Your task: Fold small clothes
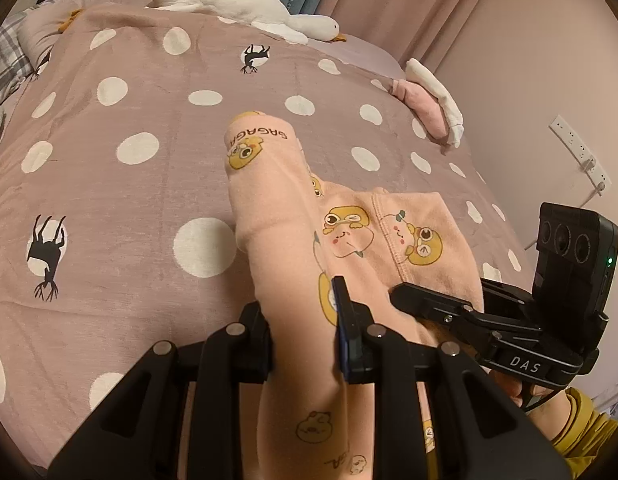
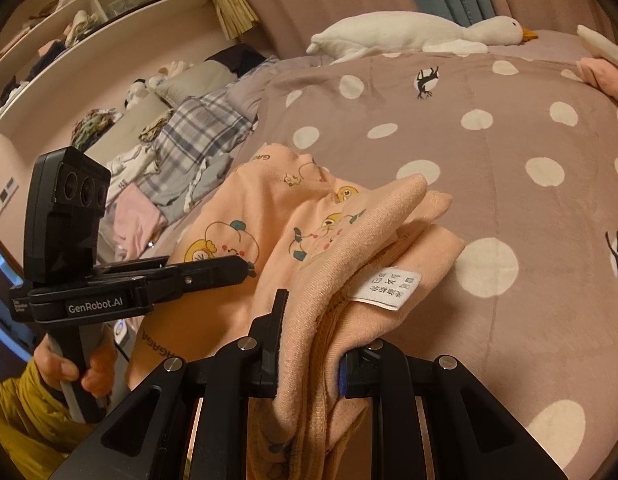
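Small peach pants printed with yellow cartoon figures are held above the polka-dot bedspread. My left gripper is shut on a bunched leg of the pants, which runs forward over the bed. My right gripper is shut on the waistband end of the pants, where a white care label shows. The right gripper also shows in the left wrist view, and the left gripper shows in the right wrist view, both touching the cloth.
A white plush goose lies at the far edge of the bed. A folded pink and white garment sits at the far right. A heap of plaid and other clothes lies at the bed's left, under a wall shelf.
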